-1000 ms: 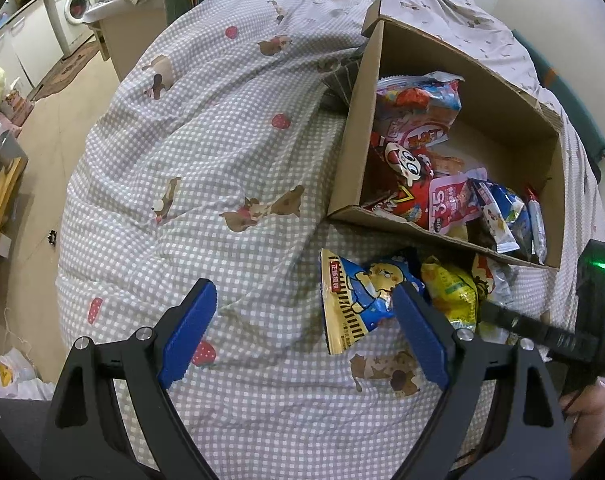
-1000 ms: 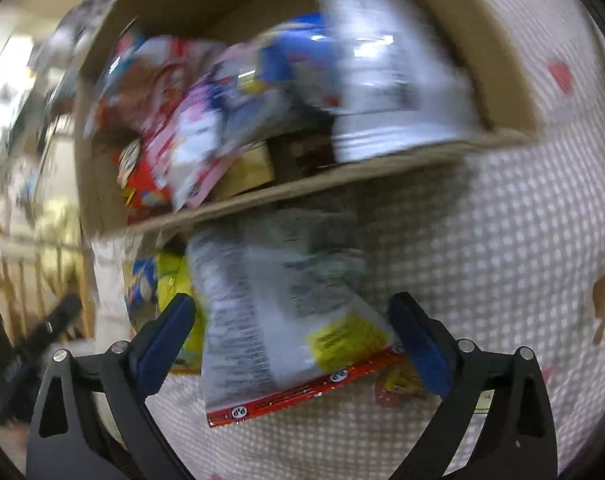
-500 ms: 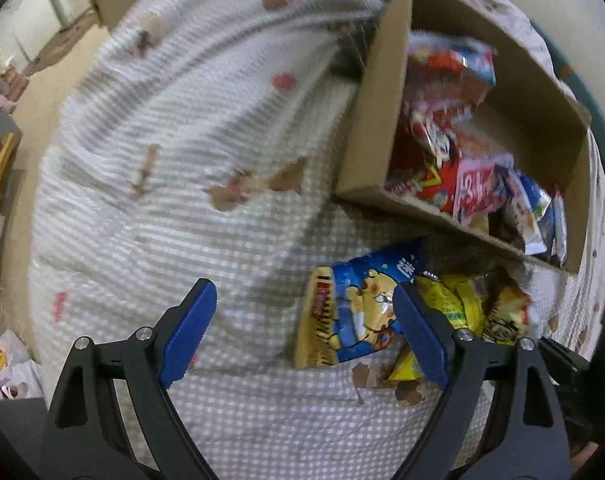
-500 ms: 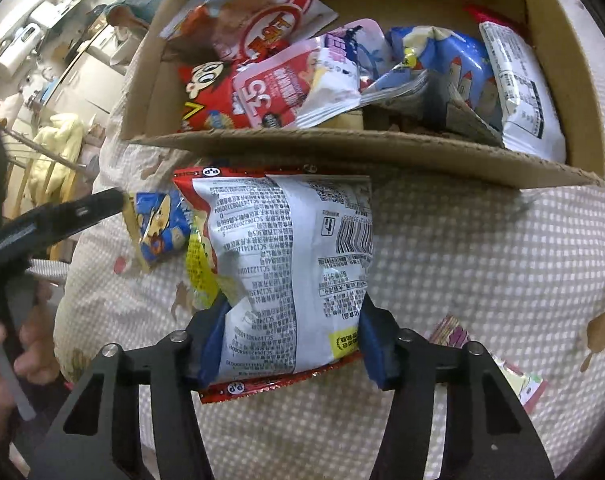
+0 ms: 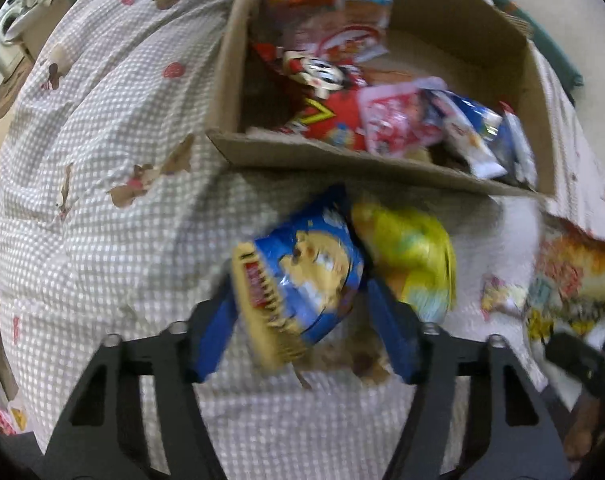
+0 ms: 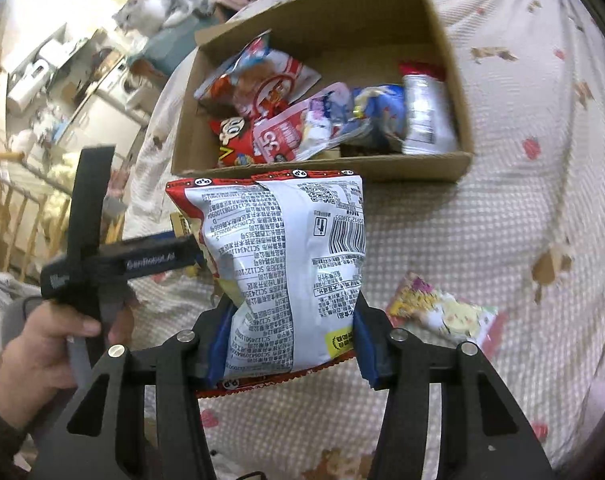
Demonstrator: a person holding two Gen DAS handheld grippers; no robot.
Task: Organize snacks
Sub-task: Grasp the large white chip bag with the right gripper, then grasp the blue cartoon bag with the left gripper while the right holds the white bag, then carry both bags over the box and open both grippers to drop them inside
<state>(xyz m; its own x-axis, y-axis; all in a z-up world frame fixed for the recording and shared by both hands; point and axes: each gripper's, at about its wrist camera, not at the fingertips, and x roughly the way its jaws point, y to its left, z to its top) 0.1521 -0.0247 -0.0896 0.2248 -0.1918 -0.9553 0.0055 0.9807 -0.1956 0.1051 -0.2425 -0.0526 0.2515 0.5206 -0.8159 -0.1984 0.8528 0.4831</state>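
Both grippers, wide apart a second ago, now narrowed around bags.

Left gripper (image 5: 300, 322): fingers closing on the blue snack bag (image 5: 302, 276), bag between the pads at 6 o'clock of the left wrist view, on the bed quilt (image 5: 102, 200) just below the cardboard box (image 5: 334, 160); firm contact unclear through blur.

Right gripper (image 6: 288, 340): fingers closing, clamped on the white-backed chip bag (image 6: 290, 264), raised off the quilt, box at 12 o'clock.

Judged: two more bags ready for the box.

Hard to read: yellow bag (image 5: 410, 256) smeared; box bottom buried; chip bag's front unseen; left hand (image 6: 42, 344) cropped at 8 o'clock.
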